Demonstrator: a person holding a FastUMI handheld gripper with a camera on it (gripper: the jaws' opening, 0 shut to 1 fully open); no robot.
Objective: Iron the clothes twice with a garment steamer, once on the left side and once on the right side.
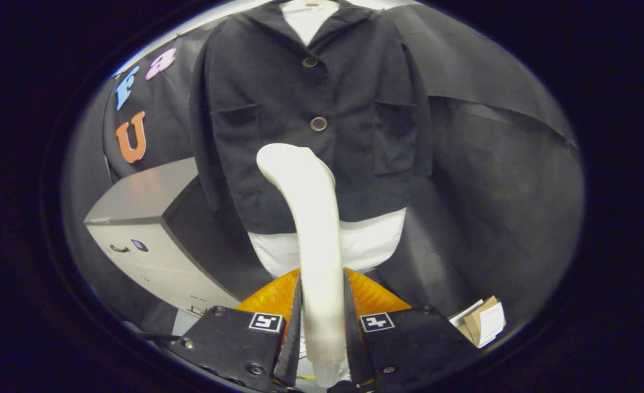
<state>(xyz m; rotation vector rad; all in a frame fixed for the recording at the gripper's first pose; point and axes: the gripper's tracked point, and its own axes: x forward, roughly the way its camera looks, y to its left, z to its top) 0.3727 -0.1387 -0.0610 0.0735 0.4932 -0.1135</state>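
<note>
A dark jacket [278,125] with two round buttons and two chest pockets hangs ahead of me, over a white garment [373,243] that shows below its hem and at the collar. My gripper [323,289] is shut on the handle of a white garment steamer [313,218]; both fingers press its sides. The steamer rises from between the fingers, and its curved head reaches the jacket's lower middle, just below the lower button [318,124]. I cannot tell whether the head touches the cloth.
A grey cabinet [147,218] with a small handle stands to the left, below the jacket's sleeve. Some brown and white cardboard pieces [483,322] lie low on the right beside the gripper. Black cloth hangs behind and to the right.
</note>
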